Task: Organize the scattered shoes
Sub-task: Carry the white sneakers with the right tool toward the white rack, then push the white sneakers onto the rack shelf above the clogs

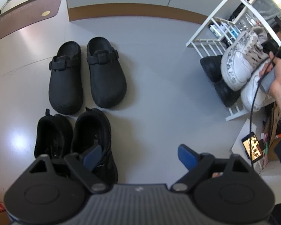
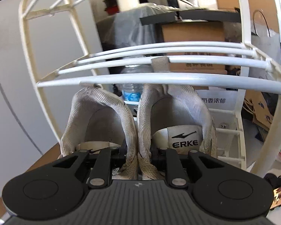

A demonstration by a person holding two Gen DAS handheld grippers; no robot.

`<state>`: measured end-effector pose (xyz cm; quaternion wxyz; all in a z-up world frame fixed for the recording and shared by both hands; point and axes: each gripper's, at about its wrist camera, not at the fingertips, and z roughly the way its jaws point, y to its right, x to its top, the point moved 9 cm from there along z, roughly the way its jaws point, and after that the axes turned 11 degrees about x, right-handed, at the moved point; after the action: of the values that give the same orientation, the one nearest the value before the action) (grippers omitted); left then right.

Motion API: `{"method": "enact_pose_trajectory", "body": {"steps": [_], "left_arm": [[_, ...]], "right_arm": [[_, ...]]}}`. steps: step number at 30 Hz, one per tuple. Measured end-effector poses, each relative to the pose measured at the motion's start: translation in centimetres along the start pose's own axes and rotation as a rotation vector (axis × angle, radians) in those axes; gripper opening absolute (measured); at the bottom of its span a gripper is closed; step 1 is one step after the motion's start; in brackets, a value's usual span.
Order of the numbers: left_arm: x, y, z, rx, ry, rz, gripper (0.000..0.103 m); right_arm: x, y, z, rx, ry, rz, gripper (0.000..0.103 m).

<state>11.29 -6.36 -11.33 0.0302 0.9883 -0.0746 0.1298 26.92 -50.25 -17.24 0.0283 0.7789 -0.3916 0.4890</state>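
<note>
Blue-padded fingers (image 1: 185,156) of the left gripper (image 1: 138,157) are spread wide with nothing between them, held above the grey floor (image 1: 159,93). Just beside the left finger, a pair of black sneakers (image 1: 95,140) is seen on the floor, and beyond the sneakers a pair of black clogs (image 1: 88,75) is set side by side. Right of the clogs, well apart, a white rack (image 1: 211,43) stands against the wall. The right gripper (image 2: 137,157) is clamped on the touching inner collars of two white sneakers (image 2: 170,116), which are held together at the rack, below its rails (image 2: 159,78). Black slippers (image 1: 215,75) are seen on the rack's lower tier, beside the white sneakers.
</note>
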Motion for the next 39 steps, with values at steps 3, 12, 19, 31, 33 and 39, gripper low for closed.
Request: {"method": "enact_pose_trajectory", "body": {"steps": [3,12,19,31,33,39], "left_arm": [[0.2,-0.3,0.6,0.003,-0.014,-0.010,0.090],[0.4,-0.1,2.3,0.011,-0.054,-0.003,0.090],[0.1,0.5,3.2,0.011,-0.078,0.011,0.090],[-0.1,1.3,4.2,0.014,-0.101,0.021,0.090],[-0.2,1.3,4.3,0.014,-0.104,0.023,0.090],[-0.1,1.5,3.8,0.008,-0.087,0.029,0.090]], "right_arm": [[0.5,0.7,0.8,-0.035,0.013,0.028,0.021],[2.7,2.2,3.6,-0.149,0.020,0.079,0.022],[4.0,2.5,6.0,-0.196,-0.002,0.104,0.023],[4.9,2.3,8.2,-0.260,-0.037,0.198,0.026],[4.8,2.1,8.1,-0.295,-0.033,0.193,0.029],[4.5,1.8,7.5,-0.340,-0.046,0.180,0.041]]}}
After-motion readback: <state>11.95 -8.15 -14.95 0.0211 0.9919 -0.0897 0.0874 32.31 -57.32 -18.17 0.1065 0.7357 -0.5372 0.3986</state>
